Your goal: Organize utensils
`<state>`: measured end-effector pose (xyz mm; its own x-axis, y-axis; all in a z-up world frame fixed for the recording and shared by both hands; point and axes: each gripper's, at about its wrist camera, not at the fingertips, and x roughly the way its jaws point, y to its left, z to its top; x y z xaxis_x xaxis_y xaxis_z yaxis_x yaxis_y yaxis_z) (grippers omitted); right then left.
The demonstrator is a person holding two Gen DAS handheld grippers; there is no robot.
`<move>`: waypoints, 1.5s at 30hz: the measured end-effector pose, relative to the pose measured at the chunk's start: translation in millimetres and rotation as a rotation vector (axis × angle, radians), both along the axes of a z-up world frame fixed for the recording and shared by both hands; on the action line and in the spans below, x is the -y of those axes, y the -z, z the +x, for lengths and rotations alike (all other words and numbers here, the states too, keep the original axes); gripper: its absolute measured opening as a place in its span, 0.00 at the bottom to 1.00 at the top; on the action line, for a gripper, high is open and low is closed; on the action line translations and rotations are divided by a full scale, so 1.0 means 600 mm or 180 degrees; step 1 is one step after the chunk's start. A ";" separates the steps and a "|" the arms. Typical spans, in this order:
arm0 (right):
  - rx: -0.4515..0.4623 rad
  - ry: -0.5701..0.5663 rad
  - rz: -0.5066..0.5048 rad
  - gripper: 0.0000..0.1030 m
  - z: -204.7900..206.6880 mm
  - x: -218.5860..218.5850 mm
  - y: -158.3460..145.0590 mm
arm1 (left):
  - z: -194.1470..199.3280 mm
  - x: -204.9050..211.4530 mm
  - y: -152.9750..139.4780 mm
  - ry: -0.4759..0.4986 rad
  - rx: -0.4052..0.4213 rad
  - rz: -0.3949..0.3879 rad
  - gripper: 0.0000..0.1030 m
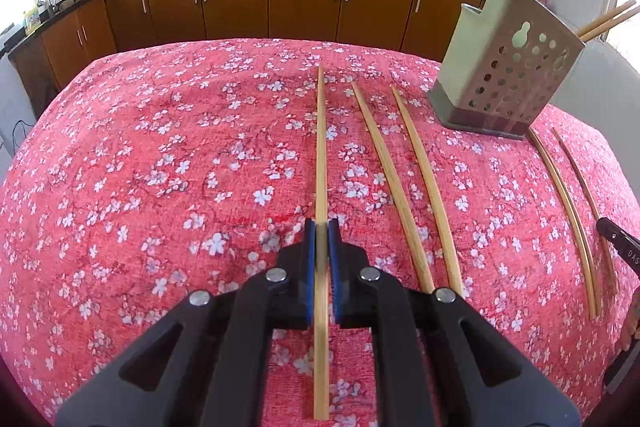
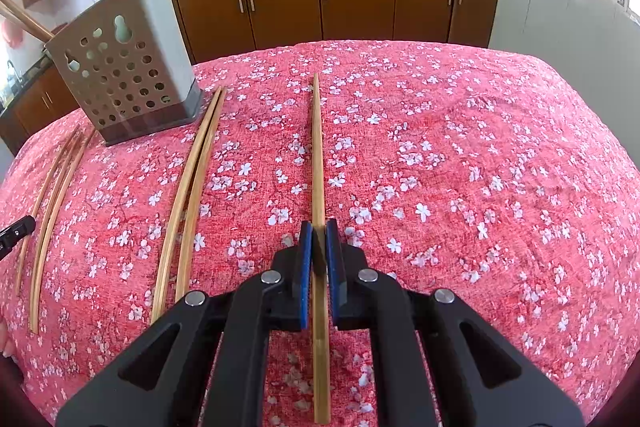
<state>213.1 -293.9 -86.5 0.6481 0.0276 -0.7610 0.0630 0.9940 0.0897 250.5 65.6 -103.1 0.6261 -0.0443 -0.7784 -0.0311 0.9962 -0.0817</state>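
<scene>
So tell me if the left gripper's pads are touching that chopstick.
Touching. The left wrist view shows the left gripper with both blue pads pressed against the chopstick running between them, no gap visible.

Red floral tablecloth [image 1: 160, 147], perforated utensil holder [image 1: 508, 75] standing, bamboo chopsticks [image 1: 384, 163] lying alongside

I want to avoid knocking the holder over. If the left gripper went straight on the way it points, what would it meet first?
Probably nothing but tablecloth: the left gripper, shut on a chopstick, points past the utensil holder, which stands off to its right.
</scene>
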 end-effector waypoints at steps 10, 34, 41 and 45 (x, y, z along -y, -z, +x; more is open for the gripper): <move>-0.0003 0.0006 0.0006 0.08 0.004 0.004 0.001 | -0.002 -0.001 0.000 -0.0002 0.0001 -0.0042 0.10; -0.0009 0.0013 0.0003 0.08 0.007 0.001 0.000 | -0.006 0.001 -0.001 -0.0017 0.0002 -0.0125 0.10; -0.0010 0.0014 0.0003 0.08 0.008 0.001 0.001 | -0.009 0.002 -0.001 -0.0027 0.0004 -0.0151 0.10; -0.0010 0.0015 0.0003 0.08 0.008 0.001 0.000 | -0.010 0.002 -0.002 -0.0031 0.0004 -0.0161 0.10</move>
<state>218.1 -294.6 -86.8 0.6458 0.0252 -0.7631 0.0679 0.9936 0.0903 244.4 64.3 -102.1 0.6278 -0.0775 -0.7745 -0.0405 0.9904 -0.1319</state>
